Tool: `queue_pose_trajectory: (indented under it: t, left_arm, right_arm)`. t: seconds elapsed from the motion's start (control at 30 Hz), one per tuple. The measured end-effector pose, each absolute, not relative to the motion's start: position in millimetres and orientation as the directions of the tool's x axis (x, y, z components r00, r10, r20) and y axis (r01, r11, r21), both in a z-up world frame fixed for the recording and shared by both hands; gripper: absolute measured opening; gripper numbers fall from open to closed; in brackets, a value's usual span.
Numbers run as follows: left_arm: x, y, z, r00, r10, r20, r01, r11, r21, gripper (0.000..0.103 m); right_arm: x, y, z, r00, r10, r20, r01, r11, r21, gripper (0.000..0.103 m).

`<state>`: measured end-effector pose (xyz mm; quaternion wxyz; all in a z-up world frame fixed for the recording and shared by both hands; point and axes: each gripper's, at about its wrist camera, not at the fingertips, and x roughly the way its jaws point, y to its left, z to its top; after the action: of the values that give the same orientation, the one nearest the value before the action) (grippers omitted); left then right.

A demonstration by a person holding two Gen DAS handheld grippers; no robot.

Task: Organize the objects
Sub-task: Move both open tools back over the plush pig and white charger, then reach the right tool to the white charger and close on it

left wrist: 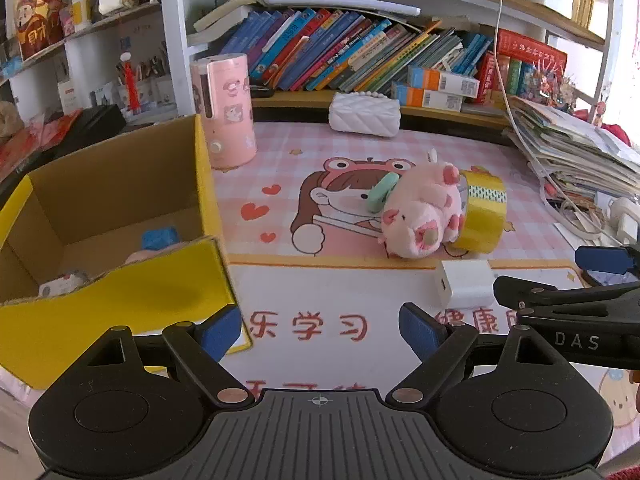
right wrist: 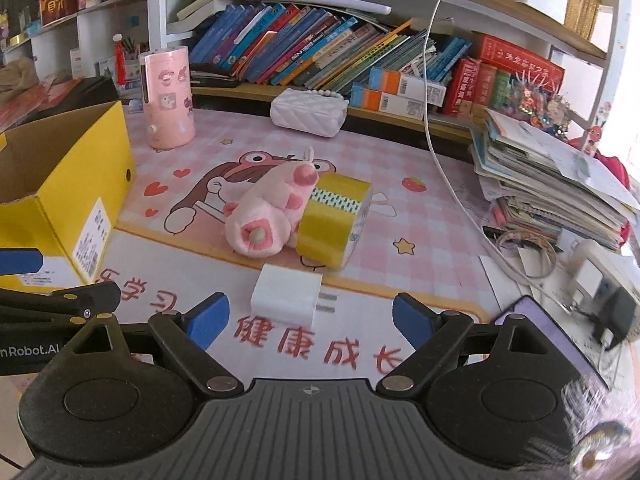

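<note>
A pink plush toy [left wrist: 420, 212] [right wrist: 272, 212] lies on the pink desk mat [left wrist: 360, 148], leaning on a roll of yellow tape [left wrist: 482, 210] [right wrist: 334, 220]. A mint green clip [left wrist: 380, 194] sits behind the plush. A white charger plug [left wrist: 466, 284] [right wrist: 288, 294] lies in front of them. The open yellow cardboard box [left wrist: 116, 292] [right wrist: 68, 216] at the left holds a blue item [left wrist: 160, 238] and other small things. My left gripper [left wrist: 320, 330] is open beside the box. My right gripper [right wrist: 310, 318] is open just short of the charger, nothing between its fingers.
A pink cylinder container [left wrist: 224, 110] and a white quilted pouch [left wrist: 364, 114] stand at the back under a bookshelf [left wrist: 360, 52]. A stack of papers and books [right wrist: 552, 184] with cables and a phone [right wrist: 548, 336] fills the right side.
</note>
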<state>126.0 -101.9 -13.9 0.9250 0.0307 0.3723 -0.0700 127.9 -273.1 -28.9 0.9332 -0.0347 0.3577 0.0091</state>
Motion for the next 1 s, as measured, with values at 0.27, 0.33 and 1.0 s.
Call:
queue_pose_trajectory:
  t: [0.27,0.33,1.0]
  left_arm:
    - [137.8,-118.4,-15.1,0.71,-0.085,-0.699,0.14,0.99,0.021,0.088]
    - [139.7,-120.8,-16.0,0.705,-0.081,-0.705,0.137,0.99,0.023,0.088]
    - [136.7,-122.7,-26.5,0.655,0.042,-0.754,0.029,0.996,0.081,0.088]
  right_arm:
    - [145.6,-290.9,-33.5,0.737,0.026,-0.675,-0.062,0.998,-0.029,0.088]
    - [149.3,-294.1,-34.9,0.733,0.034,-0.679,-0.067,0.998,-0.022,0.087]
    - [186.6,-292.3,-66.9,0.626,0.18,-0.759,-0.188,0.979,0.077,0.086]
